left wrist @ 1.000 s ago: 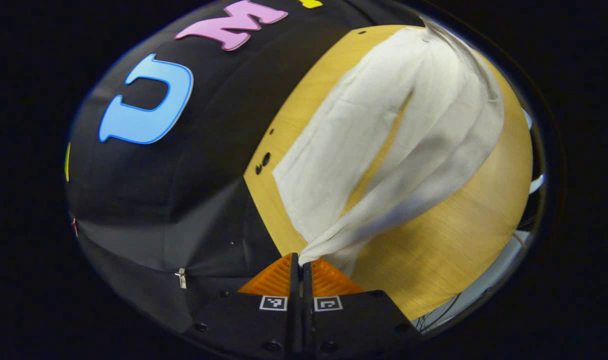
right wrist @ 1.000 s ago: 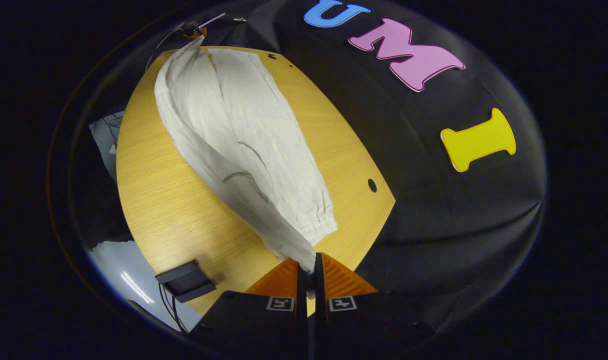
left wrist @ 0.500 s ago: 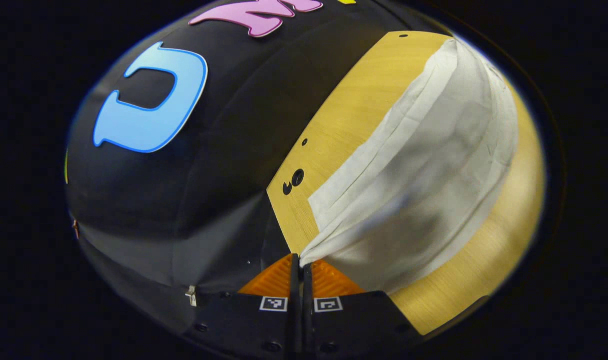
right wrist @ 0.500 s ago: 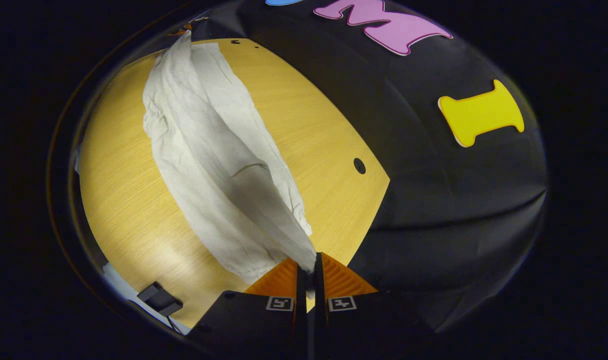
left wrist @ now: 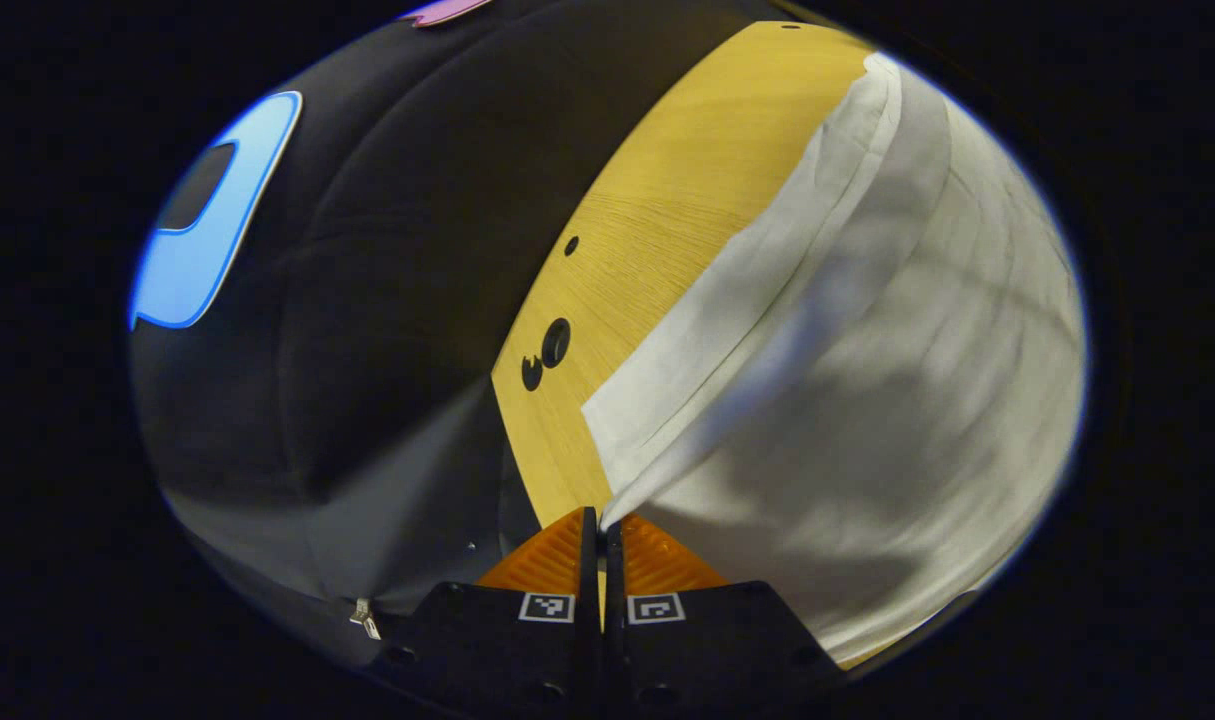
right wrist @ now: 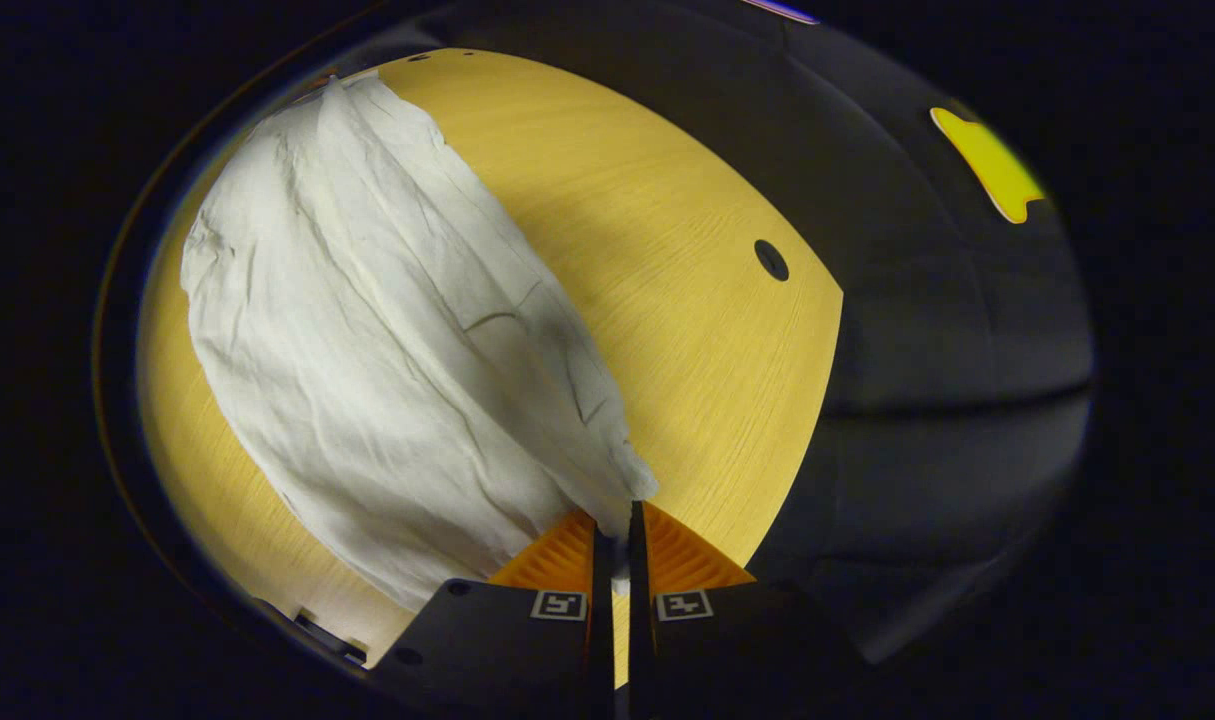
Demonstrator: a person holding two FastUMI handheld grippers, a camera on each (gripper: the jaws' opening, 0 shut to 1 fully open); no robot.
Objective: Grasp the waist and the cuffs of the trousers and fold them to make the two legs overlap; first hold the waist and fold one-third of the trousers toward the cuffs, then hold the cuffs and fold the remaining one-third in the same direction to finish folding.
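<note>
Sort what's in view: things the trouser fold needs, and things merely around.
Job:
- trousers, white, being laid over themselves
- left gripper, shut on the cloth
- right gripper, shut on the cloth
- table, the folding surface

Around:
- round hole in the tabletop
- black cloth wall

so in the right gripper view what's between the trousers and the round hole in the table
Nothing: only bare tabletop lies between the trousers and the hole in the table, as the right gripper view shows.
</note>
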